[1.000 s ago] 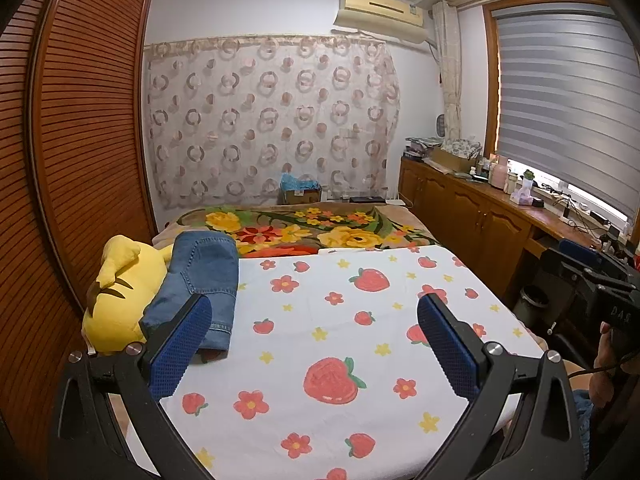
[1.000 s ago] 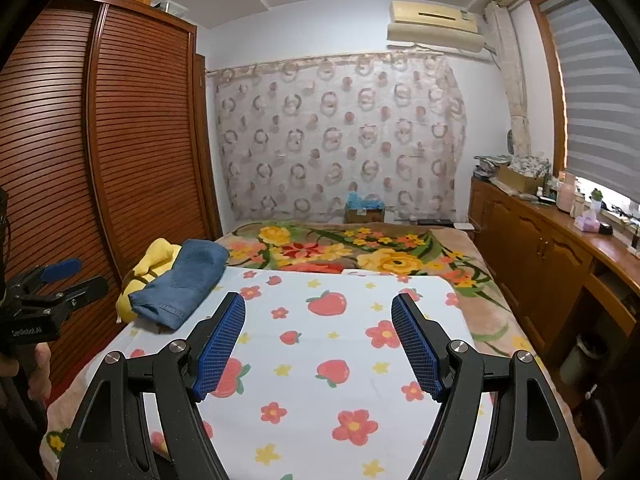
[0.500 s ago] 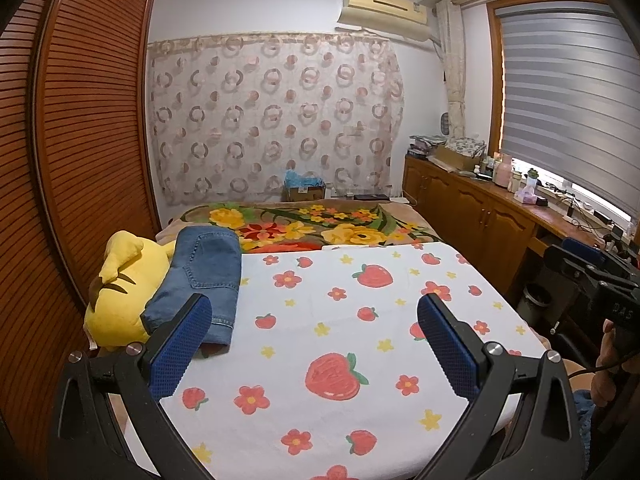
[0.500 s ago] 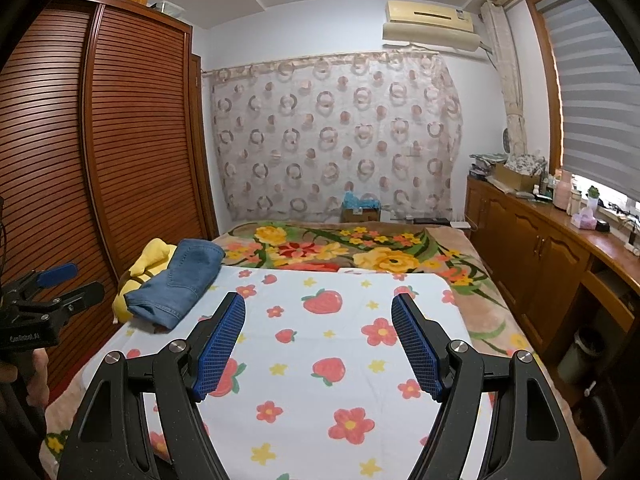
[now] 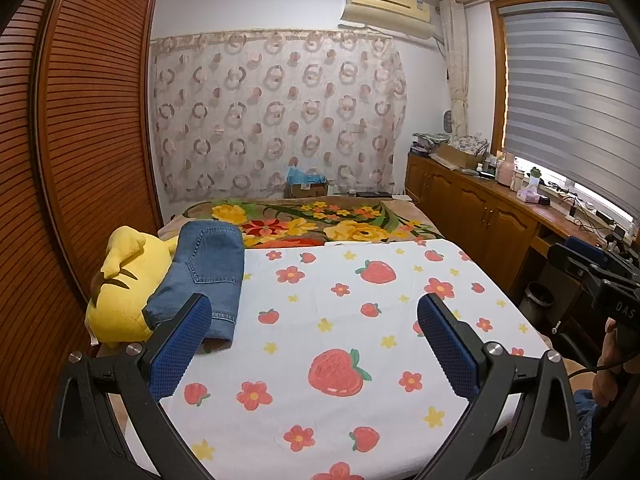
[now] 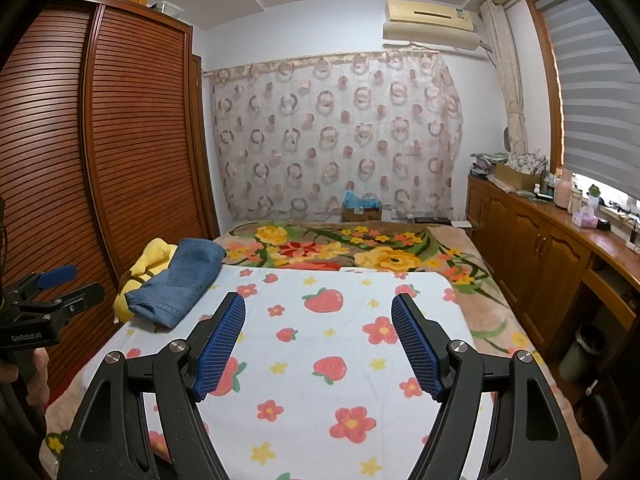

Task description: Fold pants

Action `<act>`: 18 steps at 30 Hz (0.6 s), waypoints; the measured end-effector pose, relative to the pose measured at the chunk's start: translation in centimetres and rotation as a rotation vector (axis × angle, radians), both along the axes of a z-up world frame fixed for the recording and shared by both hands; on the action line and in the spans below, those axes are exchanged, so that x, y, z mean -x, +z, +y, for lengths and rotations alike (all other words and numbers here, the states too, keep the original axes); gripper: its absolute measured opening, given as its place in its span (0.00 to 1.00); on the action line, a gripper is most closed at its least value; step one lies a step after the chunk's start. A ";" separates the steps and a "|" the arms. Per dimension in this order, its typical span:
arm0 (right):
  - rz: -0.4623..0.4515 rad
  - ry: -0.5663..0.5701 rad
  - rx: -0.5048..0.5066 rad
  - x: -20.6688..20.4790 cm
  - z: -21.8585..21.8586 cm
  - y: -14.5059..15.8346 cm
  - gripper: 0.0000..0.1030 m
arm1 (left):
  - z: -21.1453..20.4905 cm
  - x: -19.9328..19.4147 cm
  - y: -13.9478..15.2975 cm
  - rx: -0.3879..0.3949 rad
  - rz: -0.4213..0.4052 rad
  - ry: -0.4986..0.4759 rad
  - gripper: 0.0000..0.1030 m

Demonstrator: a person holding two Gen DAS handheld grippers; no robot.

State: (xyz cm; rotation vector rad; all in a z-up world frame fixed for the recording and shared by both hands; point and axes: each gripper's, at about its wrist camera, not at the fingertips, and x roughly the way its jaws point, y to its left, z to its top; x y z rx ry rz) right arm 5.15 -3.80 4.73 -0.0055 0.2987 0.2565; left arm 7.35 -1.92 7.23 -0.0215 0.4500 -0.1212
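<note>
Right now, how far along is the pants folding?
Looks done: the blue denim pants lie folded in a compact stack, leaning on the yellow plush toy at the bed's left edge. In hand: nothing; left hand-held gripper and right hand-held gripper hover open over the strawberry-print sheet. Left: nothing visible.

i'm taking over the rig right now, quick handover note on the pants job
Left gripper: jaws open, nothing between them, held above the strawberry sheet.
Right gripper: jaws open, empty, also above the sheet.
Jeans: already folded into a compact stack at the sheet's left edge, leaning partly on the yellow plush toy.
Done: the folding looks complete, and neither gripper touches the jeans.
Left: probably nothing; no other pants are in view.
</note>
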 end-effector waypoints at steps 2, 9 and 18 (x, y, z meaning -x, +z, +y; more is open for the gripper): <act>0.000 0.001 0.000 0.0 0.0 -0.1 0.75 | 0.0 0.0 0.0 0.000 0.000 -0.001 1.00; 0.000 -0.001 0.000 0.0 0.1 -0.2 0.75 | -0.1 0.0 0.1 -0.001 0.001 0.001 1.00; 0.002 -0.001 0.003 0.0 -0.1 -0.3 0.75 | -0.1 0.0 0.1 -0.002 0.001 -0.001 1.00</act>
